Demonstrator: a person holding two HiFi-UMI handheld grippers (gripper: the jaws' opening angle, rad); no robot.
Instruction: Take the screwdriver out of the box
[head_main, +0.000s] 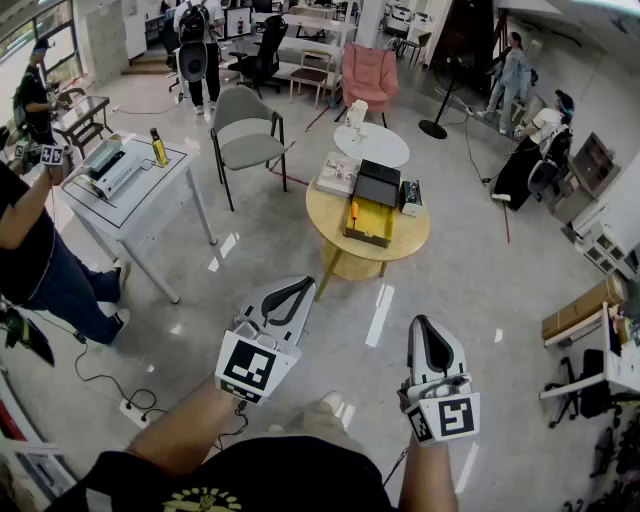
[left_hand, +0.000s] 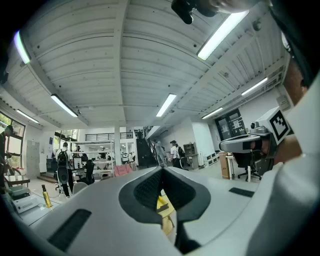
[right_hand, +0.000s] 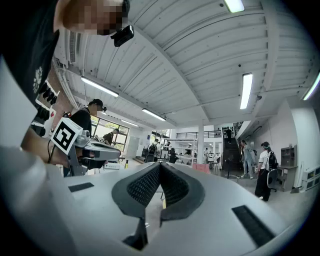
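My left claw (head_main: 303, 284) and right claw (head_main: 421, 322) sit closed and empty; reaching the box (head_main: 368, 224) unopened, I'd knock the screwdriver (head_main: 353, 212).

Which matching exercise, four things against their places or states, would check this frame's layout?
1 yellow box
2 yellow bottle
3 armchair
4 right gripper

A on the white rectangular table
B pink, beyond the small white round table
C on the round wooden table
D jaws shut, nothing held

Pairs: 1-C, 2-A, 3-B, 4-D
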